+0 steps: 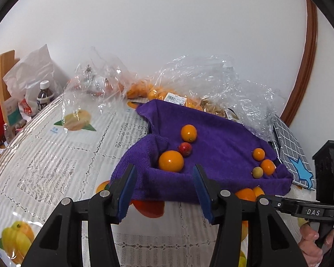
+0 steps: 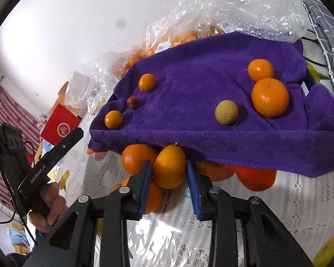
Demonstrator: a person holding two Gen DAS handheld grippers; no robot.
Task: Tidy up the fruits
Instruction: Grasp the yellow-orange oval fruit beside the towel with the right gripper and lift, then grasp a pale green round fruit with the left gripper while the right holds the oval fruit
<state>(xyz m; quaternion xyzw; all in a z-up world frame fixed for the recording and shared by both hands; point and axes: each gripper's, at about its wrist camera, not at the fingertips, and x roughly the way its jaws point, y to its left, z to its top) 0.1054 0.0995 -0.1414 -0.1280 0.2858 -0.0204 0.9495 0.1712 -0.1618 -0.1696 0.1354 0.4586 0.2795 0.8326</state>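
Observation:
A purple towel (image 1: 211,129) lies draped over a low box with several fruits on it. At its left are two oranges (image 1: 171,161) and a small red fruit (image 1: 185,149). At its right are two small oranges (image 1: 267,166) and a pale yellow-green fruit (image 1: 257,172). My left gripper (image 1: 164,191) is open at the towel's near edge, with nothing between its pads. My right gripper (image 2: 169,178) is shut on a small yellow-orange fruit (image 2: 169,166), just in front of the towel (image 2: 211,77) and its near hem. An orange (image 2: 137,158) lies right beside that fruit.
The round table (image 1: 55,166) has a lace cloth with printed fruit under clear plastic. Crinkled plastic bags of fruit (image 1: 200,84) crowd the back. A bottle (image 1: 44,98) and paper bags stand at far left. A checked grey cloth (image 1: 294,153) lies right of the towel. A hand (image 2: 51,202) holds the left handle.

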